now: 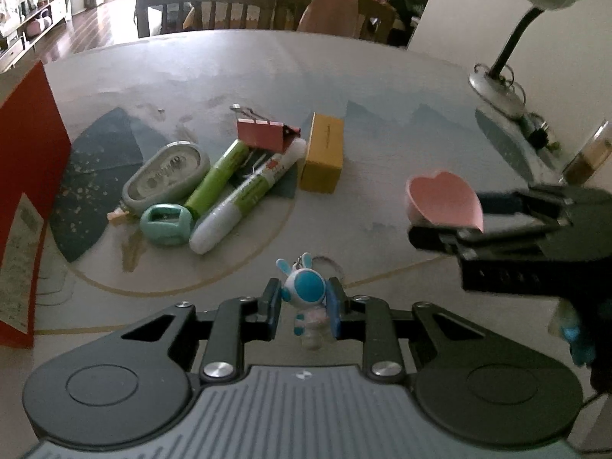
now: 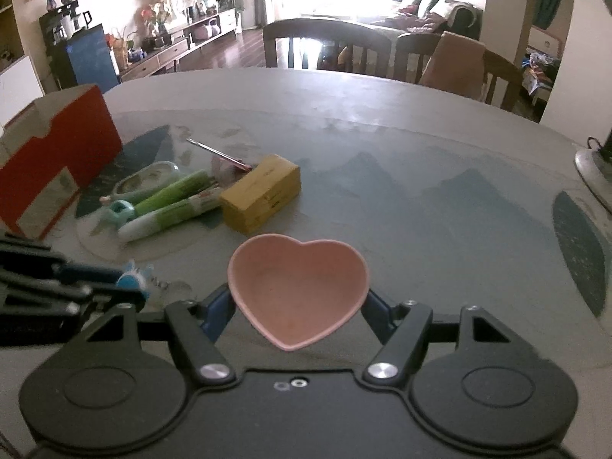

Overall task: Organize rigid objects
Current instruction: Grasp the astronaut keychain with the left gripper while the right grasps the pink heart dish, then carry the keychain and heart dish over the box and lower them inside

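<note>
My left gripper [image 1: 304,302] is shut on a small blue and white rabbit keychain figure [image 1: 306,292], held just above the table near its front edge. My right gripper [image 2: 296,302] is shut on a pink heart-shaped bowl [image 2: 298,287], held above the table; the bowl also shows in the left wrist view [image 1: 443,201], to the right of the figure. A pile of stationery lies at left: white and green marker [image 1: 244,197], green tube [image 1: 220,178], grey-green tape dispenser [image 1: 168,174], teal sharpener [image 1: 165,223], red binder clip [image 1: 264,134], yellow box [image 1: 323,153].
A red cardboard box [image 1: 26,176] stands at the table's left edge. A desk lamp [image 1: 505,76] and a glass [image 1: 589,153] stand at the right edge. Chairs [image 1: 206,7] line the far side. The patterned table top [image 2: 420,199] lies between.
</note>
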A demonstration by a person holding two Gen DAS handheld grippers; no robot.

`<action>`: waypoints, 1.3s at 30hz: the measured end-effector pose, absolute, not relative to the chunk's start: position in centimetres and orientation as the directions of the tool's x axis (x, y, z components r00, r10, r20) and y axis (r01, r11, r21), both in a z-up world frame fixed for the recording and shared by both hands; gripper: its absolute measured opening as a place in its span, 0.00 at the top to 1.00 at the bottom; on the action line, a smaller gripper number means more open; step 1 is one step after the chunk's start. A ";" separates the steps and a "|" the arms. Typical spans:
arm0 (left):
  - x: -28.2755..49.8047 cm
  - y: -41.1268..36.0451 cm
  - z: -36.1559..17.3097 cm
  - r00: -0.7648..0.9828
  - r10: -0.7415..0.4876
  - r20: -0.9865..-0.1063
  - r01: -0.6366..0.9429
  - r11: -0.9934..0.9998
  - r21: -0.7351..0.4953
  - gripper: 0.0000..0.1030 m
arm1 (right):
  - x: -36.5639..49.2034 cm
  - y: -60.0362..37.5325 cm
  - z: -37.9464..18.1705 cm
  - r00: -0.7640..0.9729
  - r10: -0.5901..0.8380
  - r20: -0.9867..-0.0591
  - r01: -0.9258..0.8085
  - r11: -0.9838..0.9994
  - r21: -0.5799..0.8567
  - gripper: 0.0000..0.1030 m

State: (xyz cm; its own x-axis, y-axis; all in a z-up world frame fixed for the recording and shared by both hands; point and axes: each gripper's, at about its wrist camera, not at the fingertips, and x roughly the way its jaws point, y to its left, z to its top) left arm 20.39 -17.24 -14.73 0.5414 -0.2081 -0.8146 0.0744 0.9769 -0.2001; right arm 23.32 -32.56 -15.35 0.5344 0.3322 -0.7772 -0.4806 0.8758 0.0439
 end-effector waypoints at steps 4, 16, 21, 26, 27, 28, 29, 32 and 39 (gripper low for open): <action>19.5 -16.1 -13.7 0.558 -0.217 -0.801 0.065 0.974 -0.218 0.77 | 21.5 -32.4 -13.6 0.553 0.344 -0.758 -0.484 0.874 0.044 0.31; 17.2 -12.2 -9.6 0.596 -0.278 -0.753 0.061 0.951 -0.302 0.77 | 16.8 -29.3 -8.9 0.553 0.404 -0.729 -0.542 0.838 0.054 0.31; 16.2 -10.1 -7.8 0.613 -0.284 -0.737 0.065 0.948 -0.312 0.77 | 15.4 -27.3 -7.0 0.562 0.423 -0.711 -0.563 0.825 0.046 0.31; 15.4 -7.8 -6.0 0.631 -0.285 -0.722 0.076 0.948 -0.307 0.77 | 14.5 -24.9 -5.6 0.559 0.437 -0.704 -0.578 0.815 0.047 0.31; 15.3 -7.3 -5.6 0.634 -0.283 -0.719 0.078 0.949 -0.305 0.77 | 14.4 -24.4 -5.4 0.555 0.441 -0.705 -0.580 0.813 0.051 0.31; 15.3 -6.9 -5.2 0.638 -0.281 -0.717 0.080 0.950 -0.301 0.77 | 14.4 -23.8 -5.1 0.553 0.443 -0.705 -0.583 0.811 0.052 0.31; 15.1 -6.5 -4.9 0.643 -0.279 -0.713 0.083 0.951 -0.297 0.77 | 14.3 -23.3 -4.8 0.552 0.446 -0.704 -0.587 0.808 0.052 0.31; 15.0 -4.9 -3.8 0.654 -0.274 -0.705 0.087 0.953 -0.290 0.77 | 14.0 -21.6 -4.1 0.558 0.455 -0.694 -0.596 0.801 0.047 0.31; 14.5 -0.7 -1.6 0.691 -0.251 -0.678 0.083 0.959 -0.271 0.76 | 13.6 -17.3 -2.7 0.570 0.479 -0.668 -0.626 0.779 0.024 0.31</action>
State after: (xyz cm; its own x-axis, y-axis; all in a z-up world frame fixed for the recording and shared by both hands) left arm 14.54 -0.65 -1.55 0.6908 -0.2513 -0.6780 0.0835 0.9591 -0.2705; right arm 13.59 -17.34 -2.72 0.5698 0.4785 -0.6681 -0.6259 0.7795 0.0244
